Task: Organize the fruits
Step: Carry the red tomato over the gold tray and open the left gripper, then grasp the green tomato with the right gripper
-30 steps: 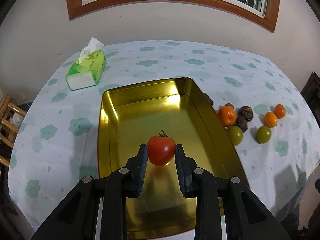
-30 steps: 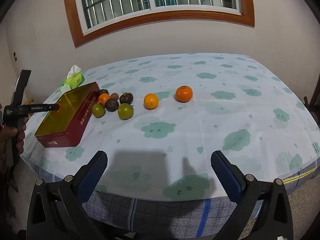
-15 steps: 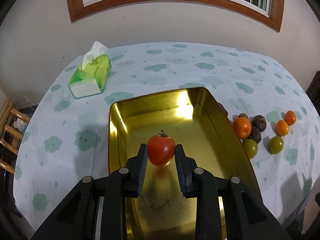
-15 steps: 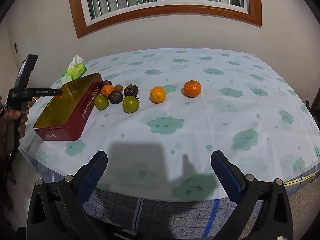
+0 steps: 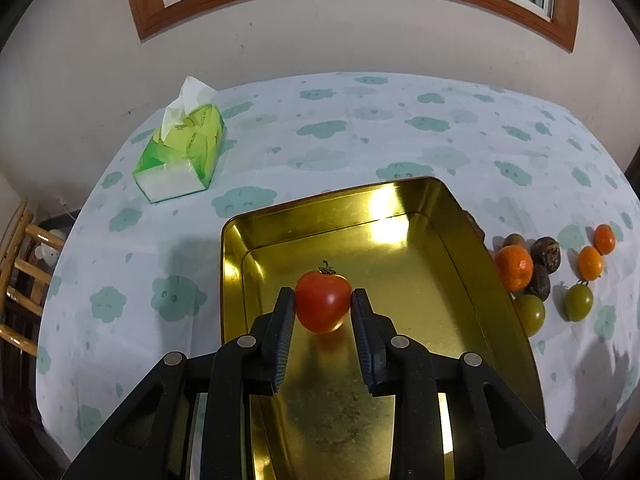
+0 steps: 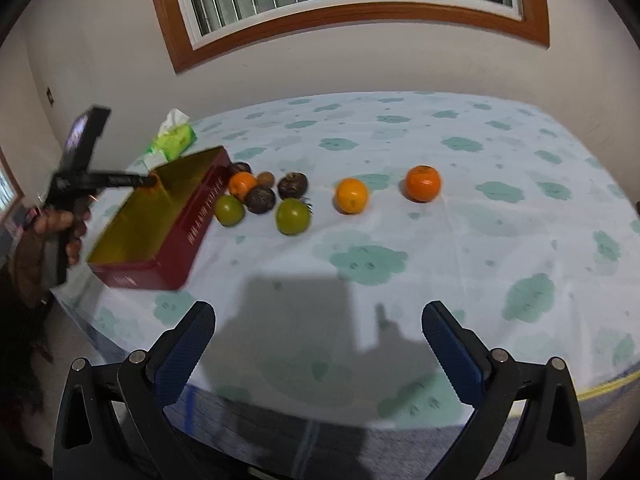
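My left gripper [image 5: 323, 304] is shut on a red tomato [image 5: 322, 302] and holds it over the middle of the gold tin tray [image 5: 448, 216]. In the right wrist view the tray [image 6: 160, 248] is red outside, with the left gripper [image 6: 150, 179] above it. Right of the tray lie oranges [image 6: 351, 195], green tomatoes [image 6: 293, 216] and dark brown fruits [image 6: 293, 185]. They also show in the left wrist view, orange [image 5: 514, 267] and green [image 5: 578, 302]. My right gripper [image 6: 318, 320] is open and empty above the table's near edge.
A green tissue pack [image 5: 182, 156] lies at the table's far left corner. The table wears a white cloth with green clouds [image 6: 500, 192]. A wooden chair [image 5: 20, 272] stands off the left side. A wall with a window is behind.
The left gripper has moved forward and lower over the tray with the tomato. The right gripper has moved forward toward the table, so the fruits look nearer.
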`<state>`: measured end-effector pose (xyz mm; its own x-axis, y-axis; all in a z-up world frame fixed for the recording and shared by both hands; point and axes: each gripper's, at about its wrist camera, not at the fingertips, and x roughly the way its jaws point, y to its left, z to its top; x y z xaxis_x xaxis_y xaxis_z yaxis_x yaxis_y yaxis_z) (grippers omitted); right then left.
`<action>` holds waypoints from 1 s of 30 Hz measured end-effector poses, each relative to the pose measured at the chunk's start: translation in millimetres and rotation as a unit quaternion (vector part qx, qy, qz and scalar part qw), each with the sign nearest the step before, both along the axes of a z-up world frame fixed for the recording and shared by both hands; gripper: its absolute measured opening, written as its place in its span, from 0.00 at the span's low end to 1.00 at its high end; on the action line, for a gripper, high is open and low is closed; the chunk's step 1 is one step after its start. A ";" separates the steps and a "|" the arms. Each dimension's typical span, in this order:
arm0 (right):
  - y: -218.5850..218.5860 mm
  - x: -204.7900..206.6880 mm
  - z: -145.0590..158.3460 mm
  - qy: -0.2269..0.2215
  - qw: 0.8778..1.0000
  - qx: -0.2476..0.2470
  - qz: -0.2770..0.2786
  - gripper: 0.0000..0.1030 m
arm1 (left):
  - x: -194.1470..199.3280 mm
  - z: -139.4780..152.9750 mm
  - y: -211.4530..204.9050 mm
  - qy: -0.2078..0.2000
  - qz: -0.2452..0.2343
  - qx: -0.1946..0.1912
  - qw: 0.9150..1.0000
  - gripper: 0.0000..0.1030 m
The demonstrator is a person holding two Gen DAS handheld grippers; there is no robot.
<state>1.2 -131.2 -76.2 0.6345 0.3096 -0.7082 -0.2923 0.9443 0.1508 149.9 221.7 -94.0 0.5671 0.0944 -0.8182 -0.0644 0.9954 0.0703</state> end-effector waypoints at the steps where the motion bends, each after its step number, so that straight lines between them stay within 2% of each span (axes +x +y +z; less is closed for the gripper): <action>1: -0.5 5.4 0.7 0.003 1.000 0.012 0.003 1.00 | -0.6 0.2 0.0 -0.002 -0.001 -0.002 1.000 0.29; 3: -1.6 17.8 1.8 0.007 1.000 0.027 0.012 1.00 | -4.5 3.5 2.3 -0.012 -0.003 -0.017 1.000 0.30; 8: 11.8 39.6 -0.9 0.007 0.998 0.004 0.064 0.96 | -17.0 14.8 9.4 -0.028 0.000 -0.063 0.998 0.36; 11: 24.9 54.6 -9.7 0.030 0.995 0.004 0.100 0.86 | -27.6 22.2 16.2 -0.031 0.009 -0.111 0.993 0.36; 13: 33.2 63.2 -15.3 0.046 0.991 0.012 0.126 0.64 | -43.5 30.4 20.0 -0.045 0.019 -0.137 0.989 0.39; 14: 38.0 69.6 -17.6 0.052 0.989 0.011 0.136 0.59 | -51.0 34.2 20.0 -0.050 0.025 -0.140 0.989 0.50; 15: 41.8 76.2 -18.9 0.056 0.989 0.008 0.139 0.57 | -61.2 38.9 19.2 -0.058 0.035 -0.136 0.988 0.68; 17: 47.6 86.8 -21.0 0.055 0.988 0.003 0.146 0.57 | -84.7 50.2 14.5 -0.084 0.059 -0.114 0.988 0.88; 20: 54.8 102.3 -25.9 0.042 0.987 -0.026 0.151 0.57 | -123.1 65.3 1.3 -0.126 0.067 -0.090 0.986 0.98; 22: 58.2 114.3 -31.9 0.043 0.987 -0.031 0.150 0.57 | -142.6 69.2 -6.5 -0.135 0.084 -0.077 0.984 0.99; 25: 64.2 127.8 -43.6 0.052 0.987 -0.037 0.150 0.56 | -170.9 70.1 -16.4 -0.149 0.094 -0.078 0.981 1.00; 26: 67.0 131.1 -49.2 0.057 0.986 -0.040 0.152 0.52 | -175.7 69.8 -17.2 -0.151 0.102 -0.080 0.980 1.00; 27: 68.8 132.8 -53.5 0.061 0.985 -0.041 0.154 0.34 | -181.5 69.9 -17.8 -0.152 0.109 -0.082 0.979 1.00; 30: 71.1 134.0 -57.4 0.064 0.985 -0.045 0.154 0.29 | -202.6 70.0 -16.3 -0.174 0.107 -0.090 0.975 1.00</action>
